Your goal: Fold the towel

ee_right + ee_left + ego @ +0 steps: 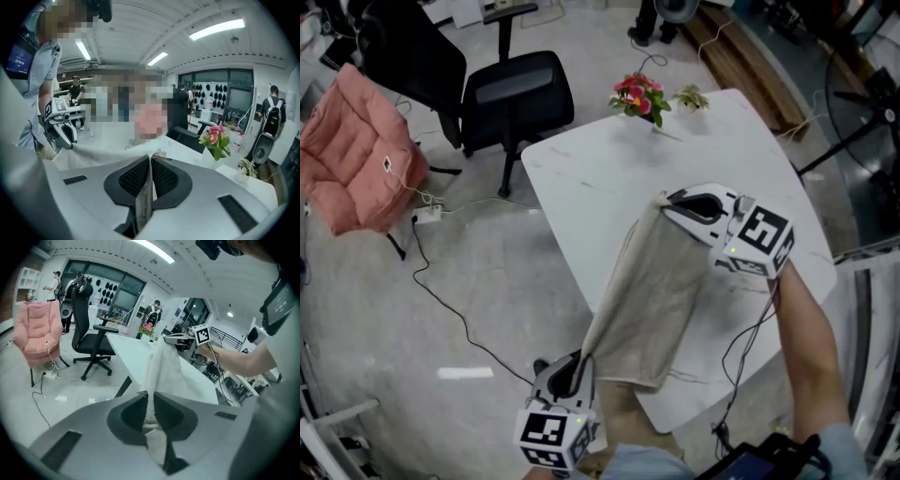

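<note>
A beige towel (649, 291) hangs stretched above the white table (609, 169), held up by both grippers. My left gripper (578, 361) at the near edge of the table is shut on the towel's near corner (151, 399), cloth pinched between its dark pads. My right gripper (667, 203) over the middle of the table is shut on the far corner (149, 180), and the cloth runs down through the closed jaws. The towel sags between the two, its right edge drooping onto the table.
A vase of pink flowers (639, 96) and a small potted plant (690, 97) stand at the table's far edge. A black office chair (511, 94) and a pink cushioned chair (356, 150) stand on the floor to the left. Cables trail across the floor.
</note>
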